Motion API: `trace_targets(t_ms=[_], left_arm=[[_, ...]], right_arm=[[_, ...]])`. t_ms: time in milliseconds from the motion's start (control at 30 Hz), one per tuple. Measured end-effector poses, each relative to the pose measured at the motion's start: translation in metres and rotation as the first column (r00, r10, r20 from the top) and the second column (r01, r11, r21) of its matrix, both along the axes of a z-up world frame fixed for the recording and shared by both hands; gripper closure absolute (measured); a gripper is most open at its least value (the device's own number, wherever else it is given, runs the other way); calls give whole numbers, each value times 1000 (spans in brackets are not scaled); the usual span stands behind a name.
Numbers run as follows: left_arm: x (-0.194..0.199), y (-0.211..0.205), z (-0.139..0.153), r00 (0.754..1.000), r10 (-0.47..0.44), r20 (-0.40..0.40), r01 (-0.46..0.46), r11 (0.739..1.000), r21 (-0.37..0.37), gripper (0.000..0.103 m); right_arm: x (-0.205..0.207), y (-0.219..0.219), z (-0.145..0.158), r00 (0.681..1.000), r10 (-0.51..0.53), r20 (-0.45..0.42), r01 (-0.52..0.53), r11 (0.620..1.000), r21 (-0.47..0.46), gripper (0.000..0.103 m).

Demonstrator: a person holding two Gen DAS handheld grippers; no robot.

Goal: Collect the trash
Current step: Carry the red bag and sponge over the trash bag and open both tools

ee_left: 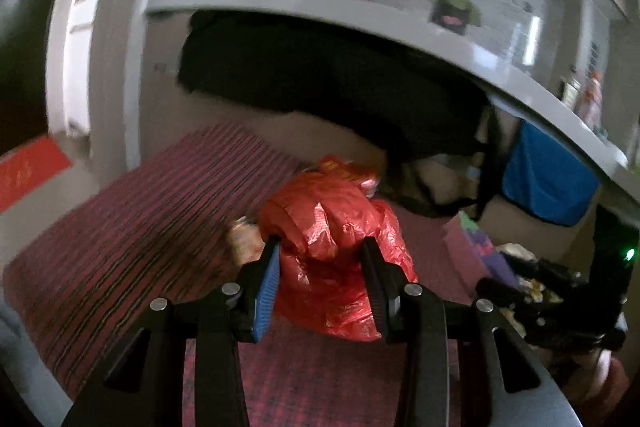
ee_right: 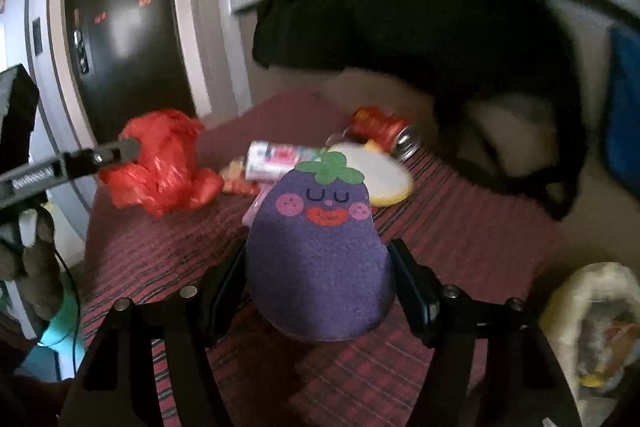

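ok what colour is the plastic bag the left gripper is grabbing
Red: the crumpled plastic bag between the left gripper fingers, clearest in the left wrist view.

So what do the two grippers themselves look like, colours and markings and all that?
Both are matte black, with angular linkage arms joined by round silver pivot bolts. The left gripper has fingers faced with ribbed blue pads. The right gripper looks the same in black, a blue pad edge showing on one finger. In the right wrist view, the left gripper's side carries small white lettering, too blurred to read.
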State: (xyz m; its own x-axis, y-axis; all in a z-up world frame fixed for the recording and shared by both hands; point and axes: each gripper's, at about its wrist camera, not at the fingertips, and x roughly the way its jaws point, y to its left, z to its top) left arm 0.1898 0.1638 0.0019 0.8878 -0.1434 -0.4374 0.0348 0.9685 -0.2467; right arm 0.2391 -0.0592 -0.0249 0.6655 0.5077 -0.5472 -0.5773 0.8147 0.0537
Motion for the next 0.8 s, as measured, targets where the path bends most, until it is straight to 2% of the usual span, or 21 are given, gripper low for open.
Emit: trace_targets(t_ms=[200,333,467,633,800], left_arm=[[-5,-88,24,991,-123,56,118,990,74,62],[-4,-154,24,976,-213,55,207,974,98,62],[-8,-215,23,950,-306,57,297,947,122,62],[3,-262,26,919,-386,76,376,919,117,62],[33,-295,19,894,-446,54,441,894,86,62]], right_arm=[[-33,-78,33,987,-129,99,127,991,33,37],[-56,-153,47,958,-266,107,258,962,86,37],[-79,-220,54,916,-388,106,376,919,115,37],[-94,-270,55,863,-489,127,476,871,118,37],[-80,-290,44,842,-528,107,516,848,125,37]])
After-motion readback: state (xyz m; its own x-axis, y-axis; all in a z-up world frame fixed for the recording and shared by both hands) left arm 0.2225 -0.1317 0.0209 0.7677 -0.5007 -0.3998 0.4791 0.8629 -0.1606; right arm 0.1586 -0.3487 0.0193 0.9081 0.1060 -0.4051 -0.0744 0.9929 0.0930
